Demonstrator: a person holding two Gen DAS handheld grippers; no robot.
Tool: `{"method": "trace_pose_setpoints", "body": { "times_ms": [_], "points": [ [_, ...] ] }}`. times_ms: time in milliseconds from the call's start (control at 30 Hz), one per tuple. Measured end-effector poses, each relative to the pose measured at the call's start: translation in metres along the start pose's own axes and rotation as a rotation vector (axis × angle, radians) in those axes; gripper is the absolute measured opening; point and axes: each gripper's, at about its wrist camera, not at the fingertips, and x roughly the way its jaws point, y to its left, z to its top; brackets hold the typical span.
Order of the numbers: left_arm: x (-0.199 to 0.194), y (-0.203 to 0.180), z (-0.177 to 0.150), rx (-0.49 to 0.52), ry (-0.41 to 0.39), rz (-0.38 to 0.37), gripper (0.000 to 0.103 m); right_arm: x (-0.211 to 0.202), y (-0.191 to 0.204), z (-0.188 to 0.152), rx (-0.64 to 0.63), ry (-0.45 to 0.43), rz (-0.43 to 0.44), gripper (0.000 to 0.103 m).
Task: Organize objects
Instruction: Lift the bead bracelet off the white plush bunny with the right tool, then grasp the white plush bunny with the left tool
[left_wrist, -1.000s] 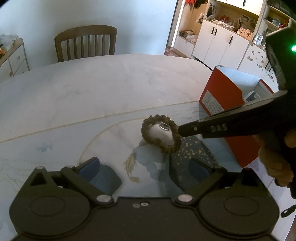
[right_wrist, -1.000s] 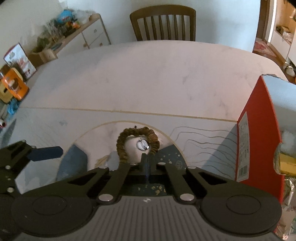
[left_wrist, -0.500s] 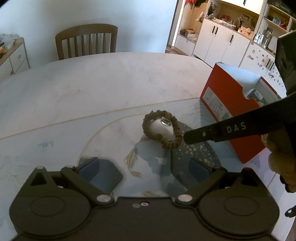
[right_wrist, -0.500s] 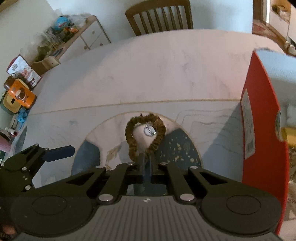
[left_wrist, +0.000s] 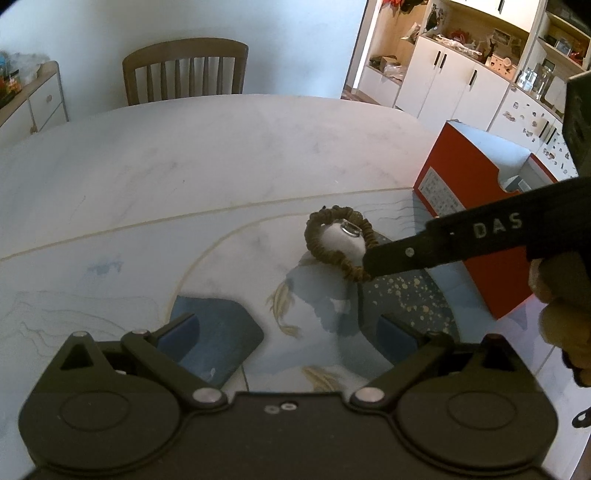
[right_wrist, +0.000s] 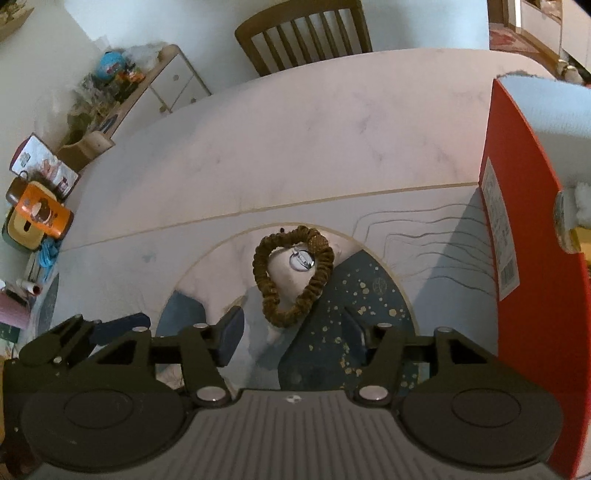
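Note:
A brown scrunchie (left_wrist: 313, 242) (right_wrist: 291, 315) lies flat on the marble table (left_wrist: 184, 166), ringing a small round silver piece (right_wrist: 302, 260). My right gripper (right_wrist: 293, 336) is open, and the scrunchie's near end reaches just between its blue pads (right_wrist: 231, 339). In the left wrist view one black finger (left_wrist: 443, 243) of it comes in from the right, with its tip over the scrunchie's edge. My left gripper (left_wrist: 290, 328) is open and holds nothing, a short way in front of the scrunchie. A red box (left_wrist: 461, 199) (right_wrist: 524, 295) with items inside stands to the right.
A wooden chair (left_wrist: 184, 70) stands at the table's far side. A sideboard (right_wrist: 147, 96) piled with clutter is at the left, and white cupboards (left_wrist: 443, 81) stand at the back right. A person's hand (left_wrist: 561, 295) holds the right gripper.
The right gripper's fingers were shut at the scrunchie's near edge and have now opened. The scrunchie stays on the table. The left gripper has hardly moved.

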Motion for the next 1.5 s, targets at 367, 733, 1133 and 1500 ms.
{"method": "trace_pose_setpoints", "body": {
  "times_ms": [367, 733, 1133, 1500],
  "points": [
    [0.002, -0.001, -0.002, 0.007, 0.009, 0.0, 0.102, 0.025, -0.011, 0.007, 0.123, 0.042, 0.05, 0.031],
    [0.0, -0.005, 0.001, 0.017, -0.013, 0.005, 0.101, 0.01, -0.002, 0.01, 0.059, -0.011, 0.068, 0.006],
    [0.003, -0.013, 0.014, 0.063, -0.048, 0.0, 0.098, -0.043, 0.004, 0.03, 0.045, -0.129, 0.094, 0.006],
    [0.032, -0.034, 0.034, 0.091, -0.068, -0.031, 0.095, -0.075, -0.016, 0.026, 0.057, -0.168, 0.027, 0.006]
  ]
}}
